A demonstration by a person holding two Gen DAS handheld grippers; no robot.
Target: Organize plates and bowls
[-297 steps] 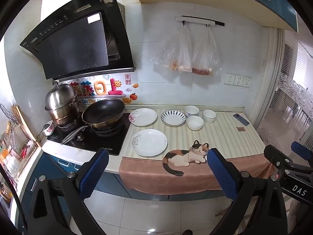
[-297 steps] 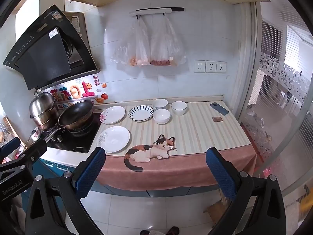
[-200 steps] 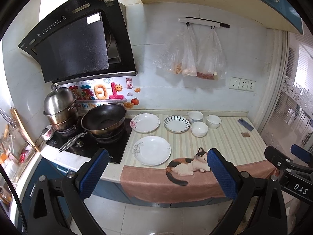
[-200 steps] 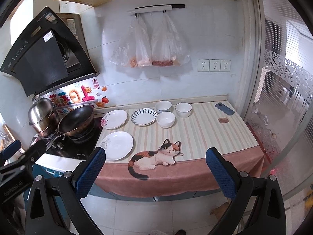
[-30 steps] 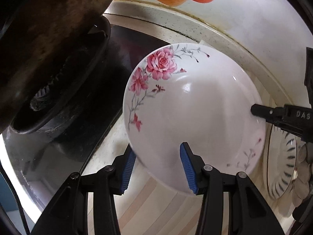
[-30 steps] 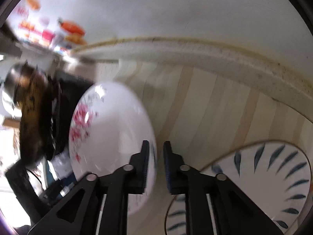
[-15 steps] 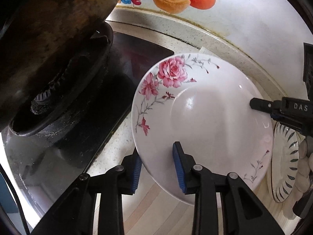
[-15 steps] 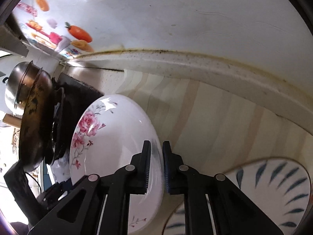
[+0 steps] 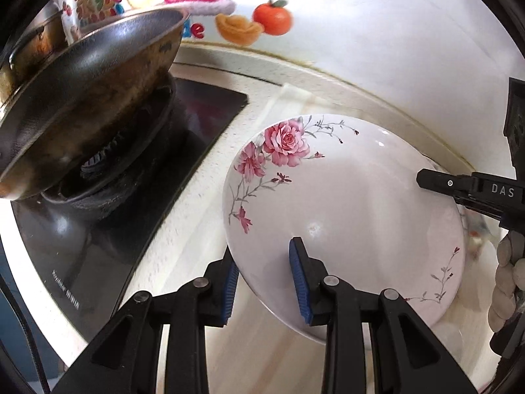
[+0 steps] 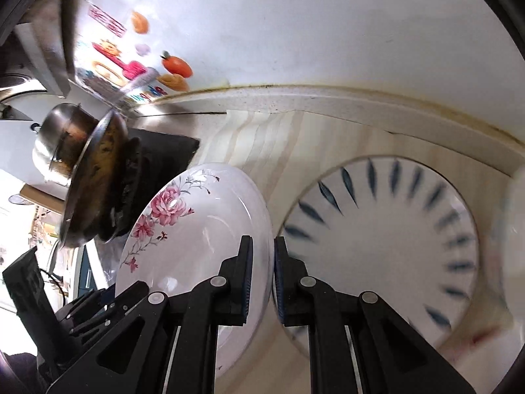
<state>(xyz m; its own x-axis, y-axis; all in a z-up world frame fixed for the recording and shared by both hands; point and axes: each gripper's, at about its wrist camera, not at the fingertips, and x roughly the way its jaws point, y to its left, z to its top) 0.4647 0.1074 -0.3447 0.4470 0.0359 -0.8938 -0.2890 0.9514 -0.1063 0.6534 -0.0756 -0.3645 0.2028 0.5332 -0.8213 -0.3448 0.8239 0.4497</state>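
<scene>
Early stage: rose plate (image 9: 344, 216) off the striped counter (image 10: 315, 138), rim clamped by left gripper (image 9: 264, 282) at 6 o'clock and right gripper (image 10: 262, 279); blue-striped plate (image 10: 393, 229) unstacked at 3 o'clock, nothing visibly sorted.

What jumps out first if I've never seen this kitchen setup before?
A white plate with pink roses fills the middle, pinched at its near rim by the left gripper and at its far edge by the right gripper. A dark wok sits on the stove left of it; a blue-patterned plate lies to its right.

White plate (image 9: 354, 203) (pink roses); blue-dashed plate (image 10: 410, 229).
</scene>
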